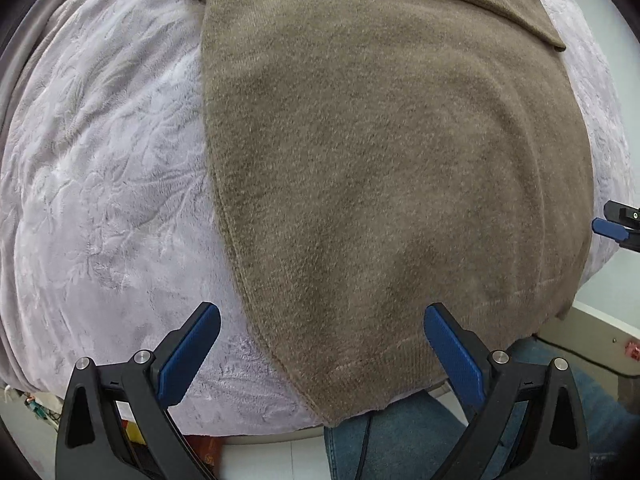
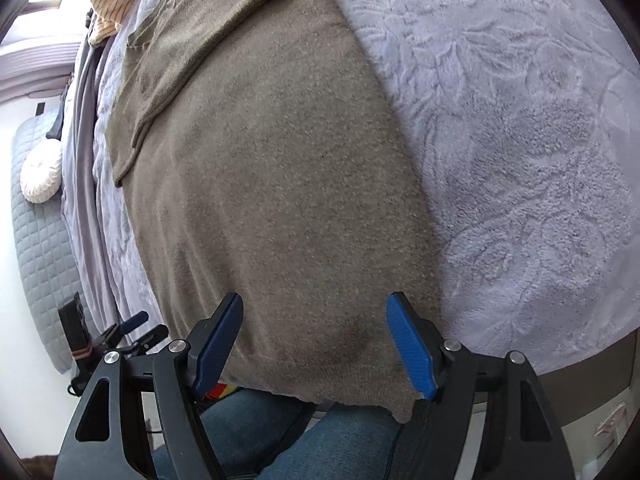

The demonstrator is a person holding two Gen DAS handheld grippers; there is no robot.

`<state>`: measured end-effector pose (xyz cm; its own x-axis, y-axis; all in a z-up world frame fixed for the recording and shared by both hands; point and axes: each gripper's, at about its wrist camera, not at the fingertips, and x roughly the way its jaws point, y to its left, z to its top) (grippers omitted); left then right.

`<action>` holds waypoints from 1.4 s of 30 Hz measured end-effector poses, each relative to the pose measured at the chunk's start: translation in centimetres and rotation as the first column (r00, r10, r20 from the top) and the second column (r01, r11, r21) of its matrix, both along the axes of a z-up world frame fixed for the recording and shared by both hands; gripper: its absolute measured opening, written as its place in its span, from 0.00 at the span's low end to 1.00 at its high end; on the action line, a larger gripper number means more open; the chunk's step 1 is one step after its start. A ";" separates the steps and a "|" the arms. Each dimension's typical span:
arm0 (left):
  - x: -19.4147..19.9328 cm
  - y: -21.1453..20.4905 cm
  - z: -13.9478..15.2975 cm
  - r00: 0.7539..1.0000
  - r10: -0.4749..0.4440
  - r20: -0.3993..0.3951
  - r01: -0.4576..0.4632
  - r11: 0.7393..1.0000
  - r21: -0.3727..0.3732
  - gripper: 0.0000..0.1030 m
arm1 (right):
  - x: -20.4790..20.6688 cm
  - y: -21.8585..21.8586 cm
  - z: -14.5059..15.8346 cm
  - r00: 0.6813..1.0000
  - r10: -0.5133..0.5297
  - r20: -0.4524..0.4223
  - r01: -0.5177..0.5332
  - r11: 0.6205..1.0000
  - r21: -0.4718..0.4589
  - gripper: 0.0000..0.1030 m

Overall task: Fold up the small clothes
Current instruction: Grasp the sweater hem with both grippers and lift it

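Both blue-padded tools stood open and empty: the left hand-held gripper (image 1: 322,354) and right hand-held gripper (image 2: 314,342) hovered over the near hem of a brown sweater (image 1: 380,168), which lay flat on a pale lilac blanket (image 1: 100,184), sleeve folded across its top.

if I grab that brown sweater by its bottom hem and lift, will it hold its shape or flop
Probably flop: the brown sweater is soft fuzzy knit, and its hem already droops over the table edge. It likely drags rather than slides, since the plush blanket under it looks grippy. The folded sleeve may slip off when lifted.
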<state>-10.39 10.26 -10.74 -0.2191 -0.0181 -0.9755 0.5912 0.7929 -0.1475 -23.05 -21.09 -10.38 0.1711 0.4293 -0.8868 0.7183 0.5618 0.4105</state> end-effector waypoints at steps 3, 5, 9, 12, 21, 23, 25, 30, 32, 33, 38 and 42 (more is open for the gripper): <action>-0.7 1.0 -1.2 0.997 -0.012 -0.075 0.011 1.000 -0.013 0.98 | -1.8 0.0 -0.8 0.999 0.037 -0.035 -0.037 0.999 0.014 0.75; -1.4 1.4 -2.0 0.989 -0.010 -0.146 0.004 0.999 -0.046 0.98 | -3.1 0.1 -1.4 0.997 0.059 -0.057 -0.057 0.998 0.028 0.75; -3.3 1.7 -3.7 0.969 -0.007 -0.246 -0.010 0.998 -0.067 0.98 | -5.9 0.8 -2.9 0.990 0.093 -0.102 -0.086 0.994 0.074 0.75; -5.3 2.4 -4.5 0.965 -0.016 -0.262 0.001 0.998 -0.056 0.98 | -6.7 1.6 -4.2 0.989 0.098 -0.109 -0.086 0.990 0.107 0.75; -5.0 2.6 -4.4 0.962 0.051 -0.268 -0.066 0.997 -0.047 0.72 | -5.1 4.5 -5.4 0.998 0.053 0.019 -0.056 0.964 0.262 0.69; -4.6 3.0 -4.4 0.959 0.062 -0.278 -0.078 0.996 -0.046 0.27 | -5.5 4.2 -5.4 0.999 0.017 0.028 -0.024 0.958 0.284 0.26; -3.6 3.8 -4.6 0.945 0.086 -0.316 -0.115 0.991 -0.074 0.12 | -6.0 3.6 -5.3 0.999 -0.028 0.040 0.015 0.954 0.299 0.09; -1.4 3.8 -1.6 0.950 0.097 -0.298 -0.164 0.964 -0.210 0.12 | -5.2 2.4 -2.6 0.980 -0.103 0.171 0.037 0.935 0.353 0.08; 0.2 3.1 -0.4 0.959 0.101 -0.263 -0.171 0.951 -0.259 0.12 | -4.1 1.5 -1.8 0.965 -0.142 0.219 0.055 0.931 0.361 0.08; 1.0 2.6 0.0 0.964 0.104 -0.243 -0.171 0.947 -0.273 0.12 | -3.4 1.1 -1.4 0.955 -0.166 0.245 0.068 0.930 0.362 0.08; 5.2 -0.3 1.0 0.977 0.166 -0.131 -0.200 0.927 -0.317 0.12 | 1.5 -1.7 -1.0 0.923 -0.235 0.306 0.125 0.933 0.339 0.08; 9.9 -0.8 1.1 0.976 0.200 -0.087 -0.217 0.924 -0.315 0.12 | 4.5 -4.4 -1.3 0.917 -0.260 0.302 0.164 0.936 0.310 0.08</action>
